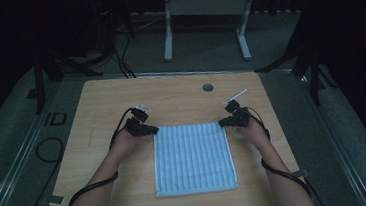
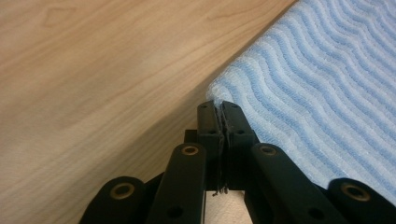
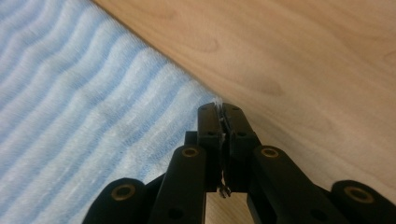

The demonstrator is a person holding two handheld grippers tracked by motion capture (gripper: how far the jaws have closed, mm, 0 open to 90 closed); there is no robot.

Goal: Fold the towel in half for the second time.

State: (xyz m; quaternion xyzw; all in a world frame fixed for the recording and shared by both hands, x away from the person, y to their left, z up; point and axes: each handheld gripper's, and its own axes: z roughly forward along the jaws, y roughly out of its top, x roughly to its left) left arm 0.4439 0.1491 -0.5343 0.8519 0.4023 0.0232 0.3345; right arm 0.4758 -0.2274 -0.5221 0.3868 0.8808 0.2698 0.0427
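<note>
A blue and white striped towel [image 1: 194,157] lies flat on the wooden table [image 1: 106,104], its far edge between my two grippers. My left gripper [image 1: 149,130] is shut on the towel's far left corner. In the left gripper view the jaws of the left gripper [image 2: 219,108] pinch the corner of the towel [image 2: 317,84]. My right gripper [image 1: 224,122] is shut on the far right corner. In the right gripper view the right gripper [image 3: 218,109] clamps the edge of the towel [image 3: 84,102].
A round cable hole [image 1: 207,87] sits in the table near its far edge. Beyond the table stand a white frame's legs [image 1: 168,39] and dark stands. Cables [image 1: 90,189] trail from both grippers along the person's forearms.
</note>
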